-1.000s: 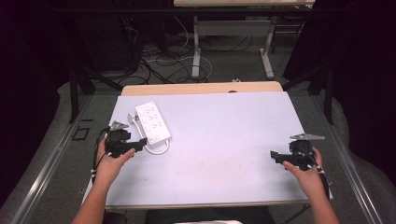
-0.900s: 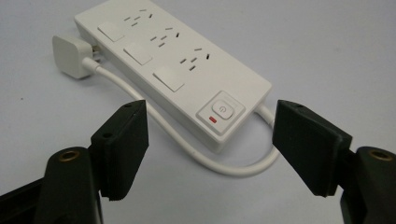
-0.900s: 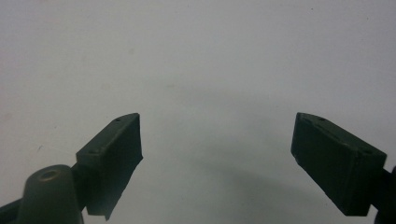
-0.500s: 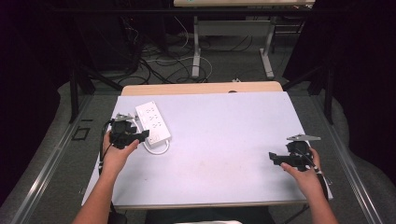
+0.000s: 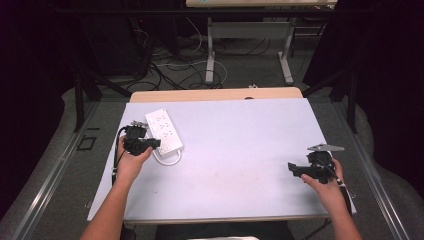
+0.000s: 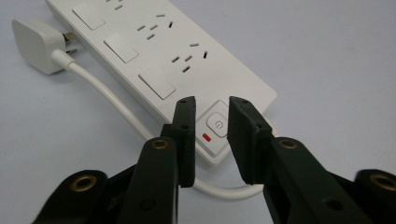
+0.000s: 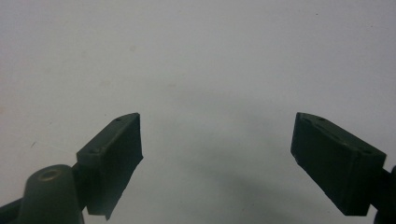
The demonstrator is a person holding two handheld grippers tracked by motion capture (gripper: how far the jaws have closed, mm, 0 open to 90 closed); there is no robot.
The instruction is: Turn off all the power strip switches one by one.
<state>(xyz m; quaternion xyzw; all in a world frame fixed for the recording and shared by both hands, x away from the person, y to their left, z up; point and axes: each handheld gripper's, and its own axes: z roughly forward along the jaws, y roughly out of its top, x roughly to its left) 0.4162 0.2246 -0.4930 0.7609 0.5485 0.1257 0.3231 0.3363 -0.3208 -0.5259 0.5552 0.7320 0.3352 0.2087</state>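
A white power strip [image 5: 162, 131] lies at the table's left, its white cord [image 5: 167, 159] looping at the near end. In the left gripper view the strip [image 6: 154, 46] runs away from me, with its plug [image 6: 35, 44] lying beside it at the upper left. My left gripper [image 5: 156, 144] hovers at the strip's switch end. Its jaws have just been closing and now stand a narrow gap apart [image 6: 210, 100], framing the power button [image 6: 217, 123] without pressing on anything. My right gripper [image 5: 292, 167] rests at the table's right, jaws wide apart [image 7: 217, 123] over bare tabletop.
The pale table top [image 5: 240, 140] stretches between my two hands. A wooden board [image 5: 215, 94] lines its far edge. Beyond it, cables [image 5: 175, 65] lie on the floor around white desk legs [image 5: 211, 50].
My left hand has moved forward and slightly right, up to the power strip's near end. The right hand has stayed where it was.
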